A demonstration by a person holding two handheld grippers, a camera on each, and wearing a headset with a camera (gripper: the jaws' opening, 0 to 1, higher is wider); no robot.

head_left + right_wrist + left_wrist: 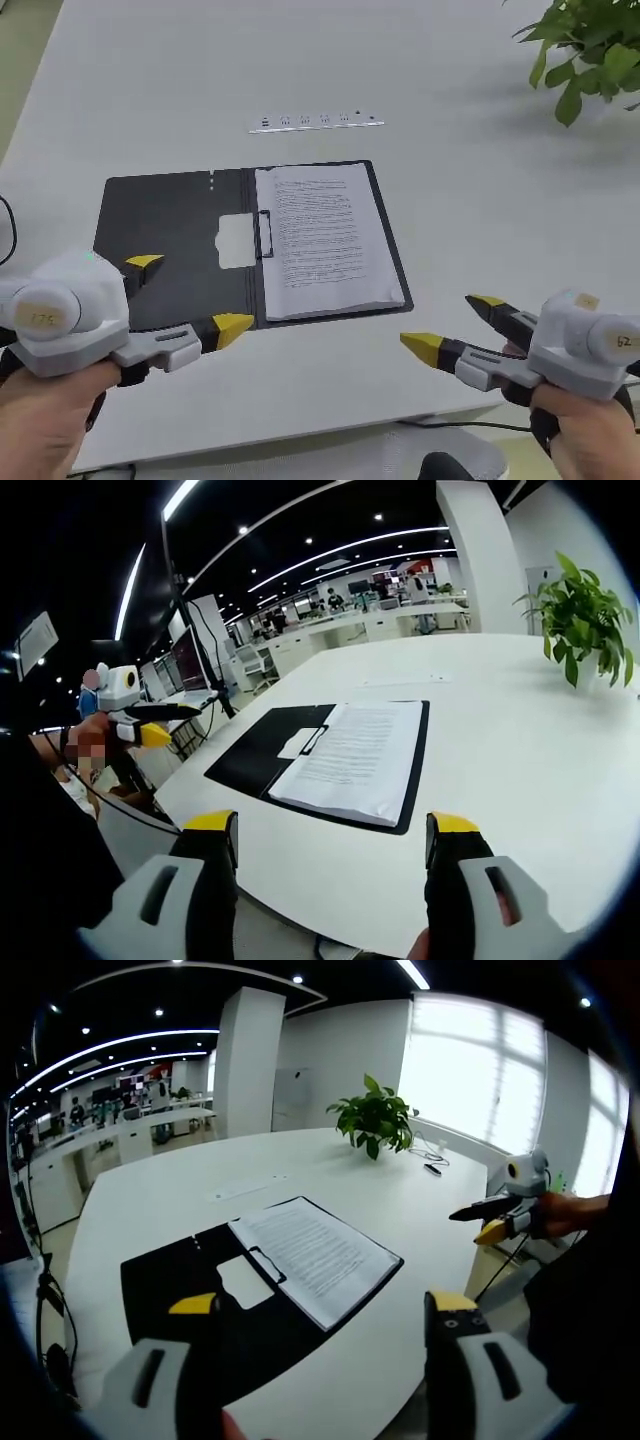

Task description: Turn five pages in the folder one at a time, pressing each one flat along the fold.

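An open-plan office is shown. A wide white meeting table (480, 220) is fitted with a socket strip (315, 121), and a potted plant (590, 50) is set at its far corner. Long rows of white desks (380, 620) and a monitor (188, 655) are seen behind, lit by curved ceiling light strips (330, 555) and downlights (297, 979). The room is bounded by white columns (245, 1060) and tall windows (480, 1070), and a black folder (170, 240) of printed sheets (325, 235) is laid open on the table

Matt blk folder (170, 250), paper pages (320, 235), smooth table (480, 200).
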